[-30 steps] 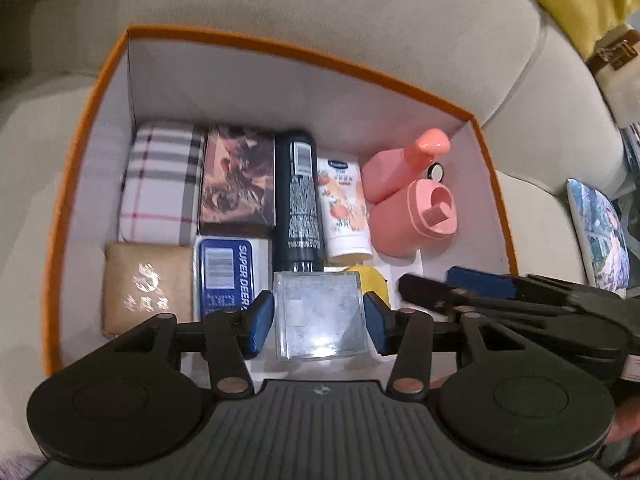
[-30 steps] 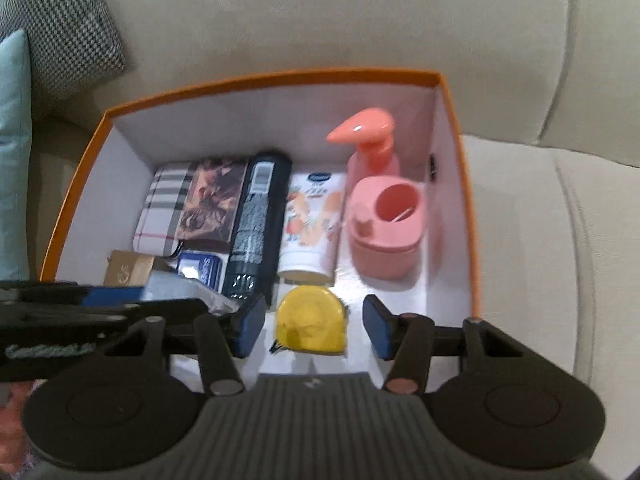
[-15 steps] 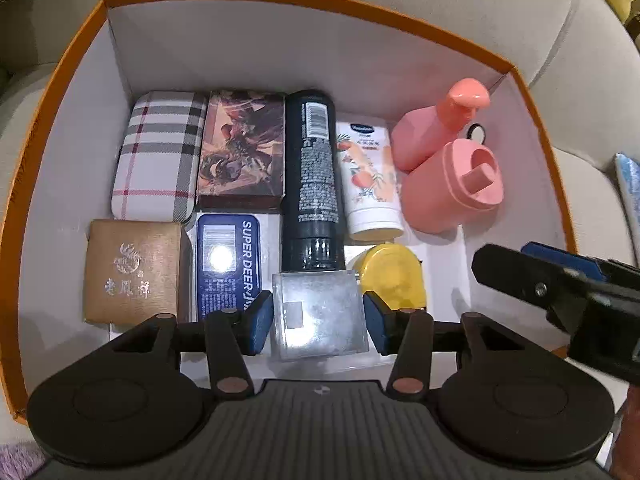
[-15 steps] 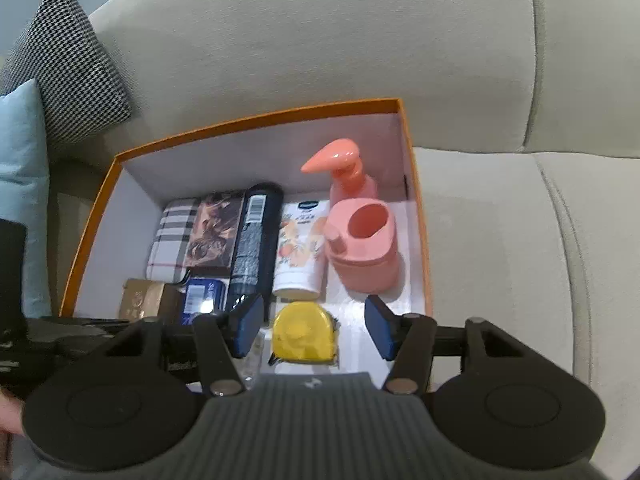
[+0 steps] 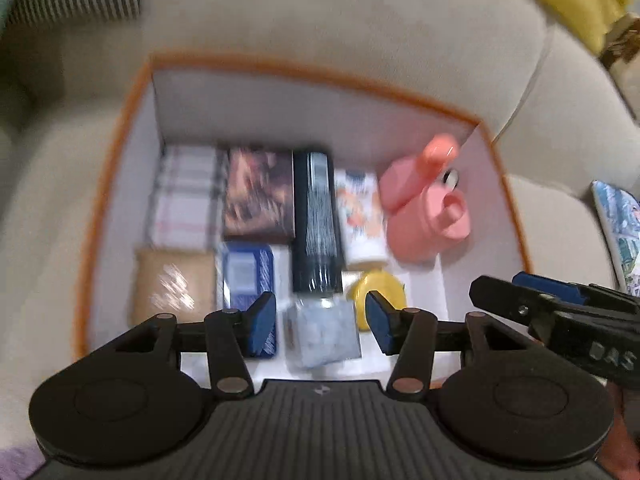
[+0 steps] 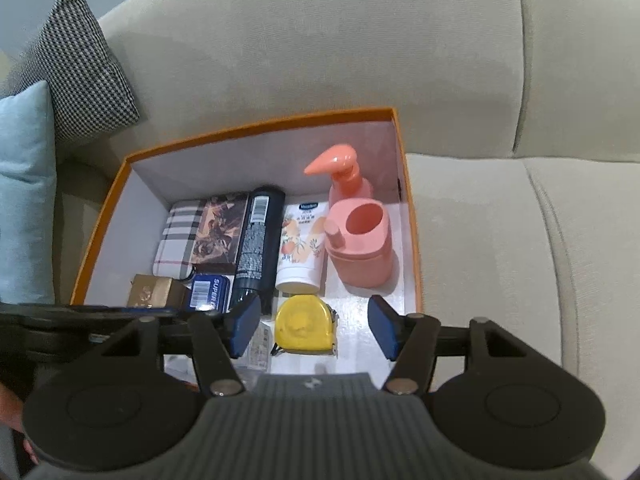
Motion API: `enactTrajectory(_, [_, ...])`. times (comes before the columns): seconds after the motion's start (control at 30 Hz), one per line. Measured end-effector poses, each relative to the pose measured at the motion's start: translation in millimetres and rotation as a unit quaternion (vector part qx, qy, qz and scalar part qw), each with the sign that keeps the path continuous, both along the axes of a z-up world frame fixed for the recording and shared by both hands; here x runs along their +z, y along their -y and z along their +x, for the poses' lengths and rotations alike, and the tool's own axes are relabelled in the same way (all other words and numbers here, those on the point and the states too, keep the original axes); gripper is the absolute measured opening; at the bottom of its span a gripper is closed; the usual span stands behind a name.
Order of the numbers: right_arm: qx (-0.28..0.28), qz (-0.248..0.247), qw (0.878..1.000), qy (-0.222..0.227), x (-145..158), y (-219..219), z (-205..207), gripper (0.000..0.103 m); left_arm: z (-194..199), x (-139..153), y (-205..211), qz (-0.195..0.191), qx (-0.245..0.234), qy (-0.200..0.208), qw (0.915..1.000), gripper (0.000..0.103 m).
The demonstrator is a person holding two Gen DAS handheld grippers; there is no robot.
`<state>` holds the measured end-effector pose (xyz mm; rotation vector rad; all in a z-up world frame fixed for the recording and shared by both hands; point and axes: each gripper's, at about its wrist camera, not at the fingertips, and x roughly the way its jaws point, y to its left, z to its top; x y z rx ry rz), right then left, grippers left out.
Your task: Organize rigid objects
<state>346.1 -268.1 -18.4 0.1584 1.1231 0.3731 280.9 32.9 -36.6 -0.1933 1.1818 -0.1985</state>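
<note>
Above the box's near edge, on the sofa seat, both tools hang spread and empty, left tool (image 5: 322, 318) over the clear packet (image 5: 325, 330), right tool (image 6: 312, 326) over the yellow tape measure (image 6: 304, 328); judging everything packed in the orange box (image 6: 256, 124), lift straight up, nudging nothing.

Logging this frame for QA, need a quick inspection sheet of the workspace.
Surface: beige fabric sofa.
Job's things: orange-rimmed white box holds plaid case, black bottle, white floral tube, pink pump bottle, pink cup holder, yellow tape measure, blue tin, gold box, clear packet.
Clutter: nothing seen.
Grippers: left gripper open, right gripper open, both empty.
Cables: nothing seen.
Surroundings: houndstooth cushion, light blue cushion.
</note>
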Motion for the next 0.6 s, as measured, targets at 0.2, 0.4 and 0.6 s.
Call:
enactTrajectory(0.2, [0.000, -0.007, 0.999, 0.045, 36, 0, -20, 0.065, -39, 71, -3, 0.087, -0.020, 0.146, 0.9852, 0.068])
enactTrajectory(0.4, [0.015, -0.011, 0.992, 0.123, 75, -6, -55, 0.076, -84, 122, -5, 0.139, -0.009, 0.265, 0.9541, 0.086])
enactTrajectory(0.6, [0.010, -0.028, 0.982, 0.186, 95, -12, -91, 0.088, -117, 133, -10, 0.157, 0.037, 0.306, 0.9383, 0.090])
